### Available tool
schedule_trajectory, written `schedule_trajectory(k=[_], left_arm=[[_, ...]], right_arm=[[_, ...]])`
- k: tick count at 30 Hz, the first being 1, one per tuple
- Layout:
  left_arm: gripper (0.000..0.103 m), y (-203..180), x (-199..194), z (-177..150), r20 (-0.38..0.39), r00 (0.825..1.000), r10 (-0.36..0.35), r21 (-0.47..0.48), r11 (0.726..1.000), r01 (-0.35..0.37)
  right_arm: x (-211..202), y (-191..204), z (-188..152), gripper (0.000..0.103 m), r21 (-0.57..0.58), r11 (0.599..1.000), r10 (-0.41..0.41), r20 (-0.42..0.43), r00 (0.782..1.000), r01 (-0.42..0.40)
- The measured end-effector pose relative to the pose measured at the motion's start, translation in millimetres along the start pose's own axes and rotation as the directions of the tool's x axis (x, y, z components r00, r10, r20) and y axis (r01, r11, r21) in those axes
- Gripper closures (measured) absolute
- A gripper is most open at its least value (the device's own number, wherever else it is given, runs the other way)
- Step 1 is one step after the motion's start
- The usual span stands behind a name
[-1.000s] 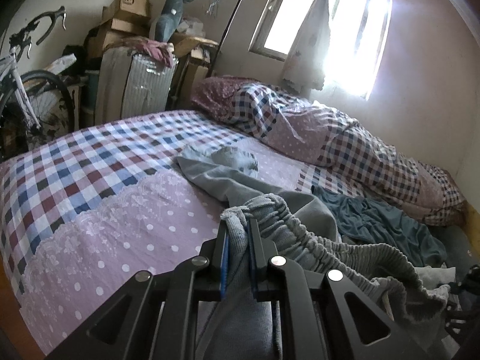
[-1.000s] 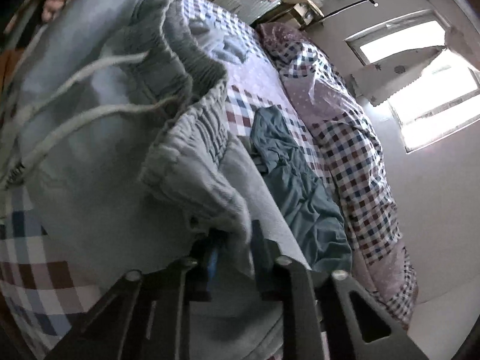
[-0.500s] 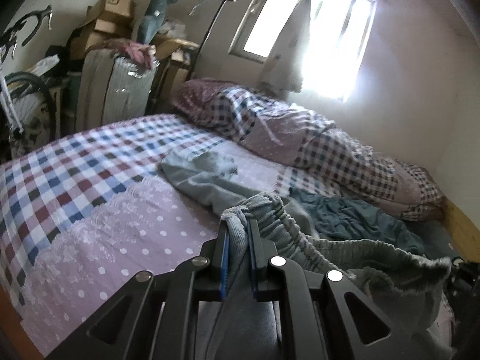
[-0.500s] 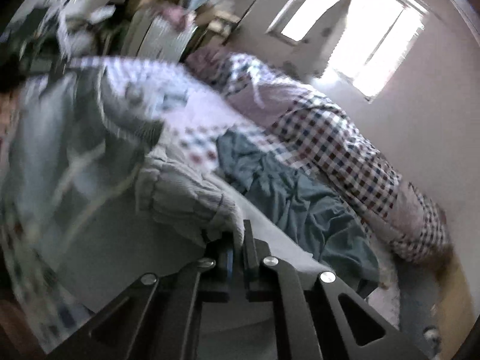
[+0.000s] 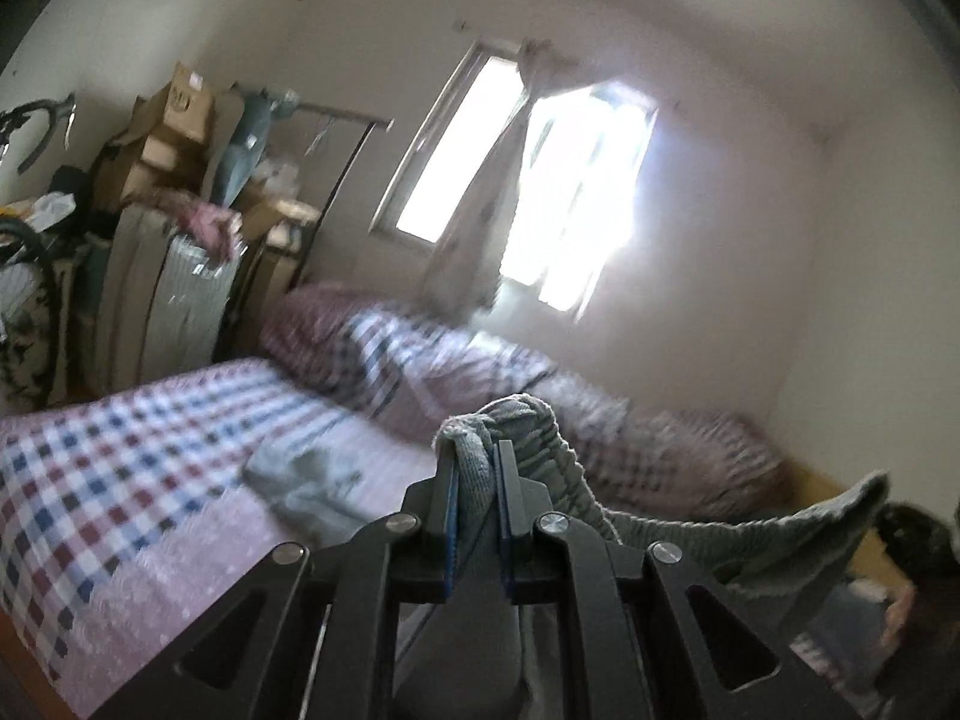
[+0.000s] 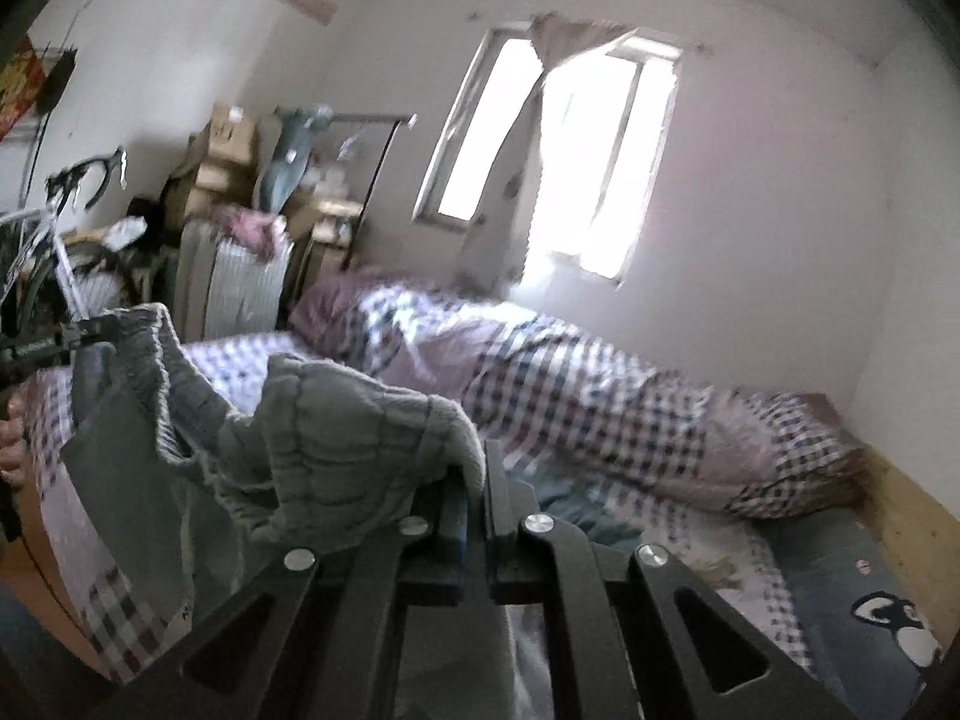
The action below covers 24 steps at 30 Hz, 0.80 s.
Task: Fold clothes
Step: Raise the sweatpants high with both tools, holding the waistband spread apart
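Observation:
Grey sweatpants with a ribbed elastic waistband hang in the air between both grippers, above the bed. My left gripper is shut on one end of the waistband. My right gripper is shut on the other end of the waistband, which bunches over its left finger. In the right wrist view the left gripper shows at the far left, holding the band taut. The trouser legs trail down onto the bed in the left wrist view.
The bed has a checked and pink dotted cover, with a rolled checked quilt along the window wall. A teal garment lies on the bed. Boxes, a clothes rack and a bicycle crowd the far left corner.
Both grippers have risen and tilted upward, lifting the sweatpants waistband off the bed and spreading it between them. The views now show more wall and window.

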<state>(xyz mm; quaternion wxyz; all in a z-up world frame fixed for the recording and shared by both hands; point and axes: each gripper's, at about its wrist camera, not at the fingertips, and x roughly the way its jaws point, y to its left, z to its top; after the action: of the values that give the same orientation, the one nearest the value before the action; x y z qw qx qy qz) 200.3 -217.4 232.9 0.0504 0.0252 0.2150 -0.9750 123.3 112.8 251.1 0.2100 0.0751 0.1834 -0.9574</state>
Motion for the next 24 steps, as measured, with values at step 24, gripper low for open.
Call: schedule_trajectory(k=[24], left_arm=[[0.094,-170.4,-225.6,267.8,0.336,0.865,-0.373,0.167,0.927,0.335]], right_arm=[[-334.2,-95.4,214.6,0.101,0.111,0.985,-0.169,0.507,0.845,0.131]])
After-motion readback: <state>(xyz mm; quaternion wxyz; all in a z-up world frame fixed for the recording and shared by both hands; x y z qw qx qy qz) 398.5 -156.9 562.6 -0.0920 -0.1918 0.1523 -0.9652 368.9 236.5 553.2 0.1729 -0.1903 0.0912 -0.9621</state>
